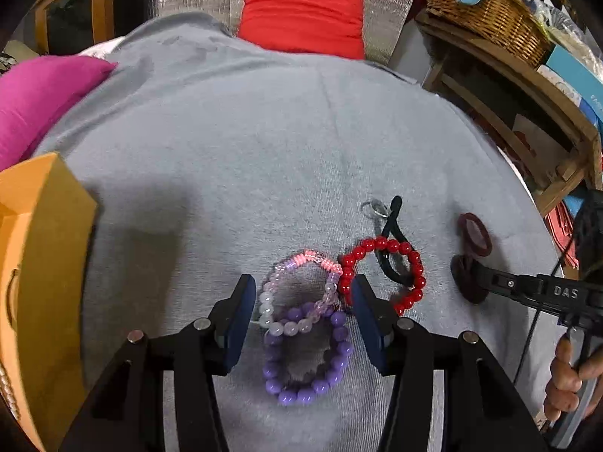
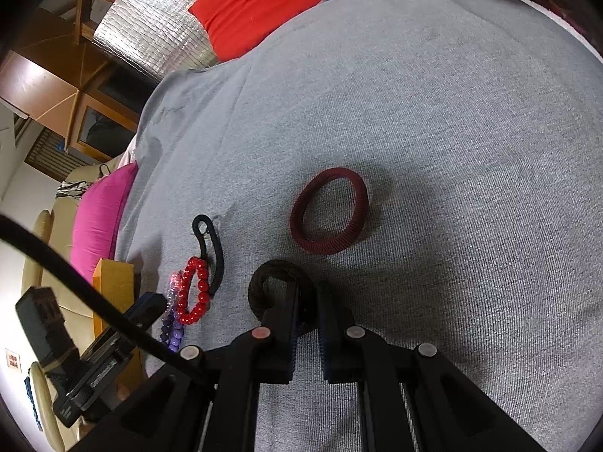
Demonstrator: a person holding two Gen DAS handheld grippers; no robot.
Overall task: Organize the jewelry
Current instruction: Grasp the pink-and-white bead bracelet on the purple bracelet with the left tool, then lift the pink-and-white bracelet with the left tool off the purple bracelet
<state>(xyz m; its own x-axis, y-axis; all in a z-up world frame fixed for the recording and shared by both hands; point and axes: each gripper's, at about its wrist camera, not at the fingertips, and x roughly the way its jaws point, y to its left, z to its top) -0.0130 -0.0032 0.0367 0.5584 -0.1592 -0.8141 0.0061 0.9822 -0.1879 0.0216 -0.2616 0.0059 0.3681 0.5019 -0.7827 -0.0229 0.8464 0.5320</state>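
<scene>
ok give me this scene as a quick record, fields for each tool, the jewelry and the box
left tool: open, fingers either side of the pink and purple bead bracelets
right tool: shut on dark brown hair tie
pink bracelet: overlaps purple bracelet
red bracelet: lies over black hair tie
maroon hair tie: loose on grey cloth
orange box: left edge, contents unclear

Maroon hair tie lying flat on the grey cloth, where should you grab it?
Pinch the near side of the maroon hair tie from above, one finger inside the loop, one outside. It lies flat and open, apart from the other pieces, so nothing crowds that side.
</scene>
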